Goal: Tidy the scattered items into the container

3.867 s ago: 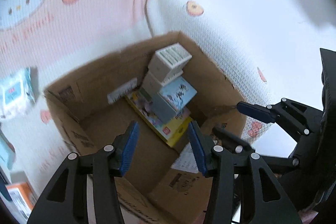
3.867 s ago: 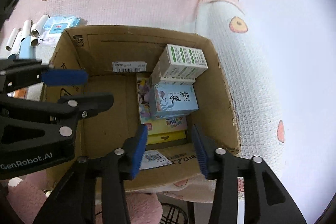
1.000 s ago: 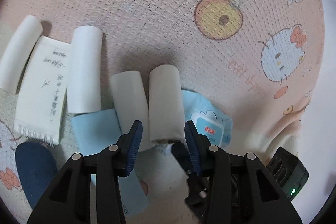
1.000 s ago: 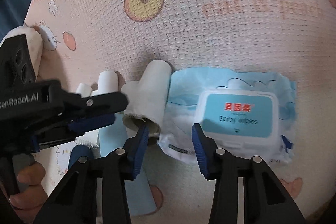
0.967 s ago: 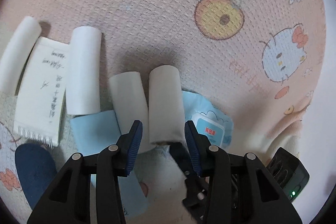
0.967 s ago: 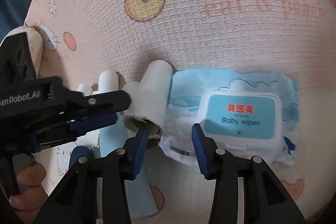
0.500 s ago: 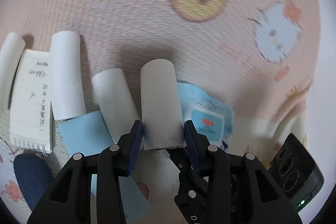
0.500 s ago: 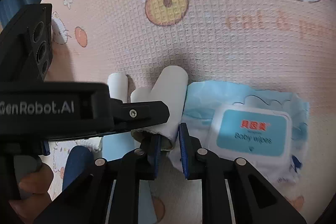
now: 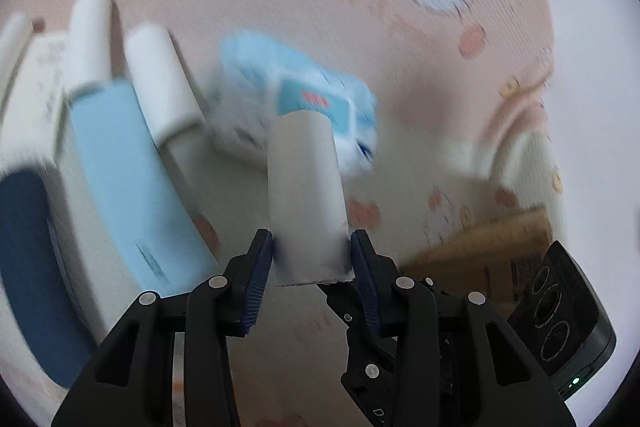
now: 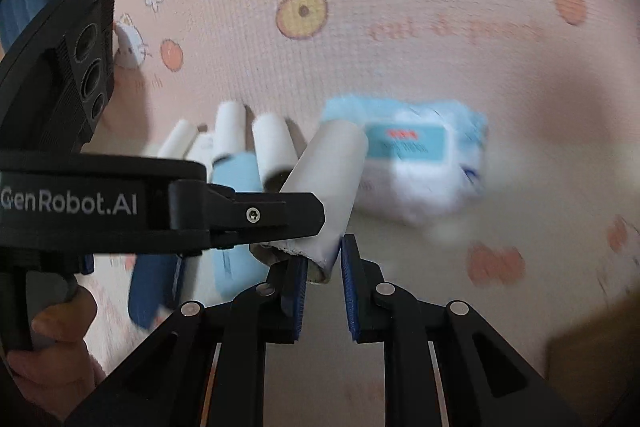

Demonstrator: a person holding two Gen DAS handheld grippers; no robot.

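Observation:
A white paper roll (image 9: 304,179) hangs above the pink cartoon blanket. My left gripper (image 9: 311,241) is shut on it, its blue pads pressing both sides of the near end. In the right wrist view the same roll (image 10: 332,163) slants up to the right. There my right gripper (image 10: 322,251) is shut on the wall of its open lower end. The left gripper's finger (image 10: 248,215) crosses in front of the roll. A blue-and-white baby wipes pack (image 9: 304,95) lies on the blanket behind it. A corner of the cardboard box (image 9: 480,243) shows at the right.
Three more white rolls (image 10: 272,143) lie side by side at the left, with a light blue flat item (image 9: 120,179) and a dark blue one (image 9: 24,259). A hand (image 10: 52,339) holds the left gripper's handle. The blanket's right edge drops off near the box.
Both grippers closed on the white roll, lifted it off the blanket and carried it right. The wipes pack and other rolls slid left in view, and the box corner appeared.

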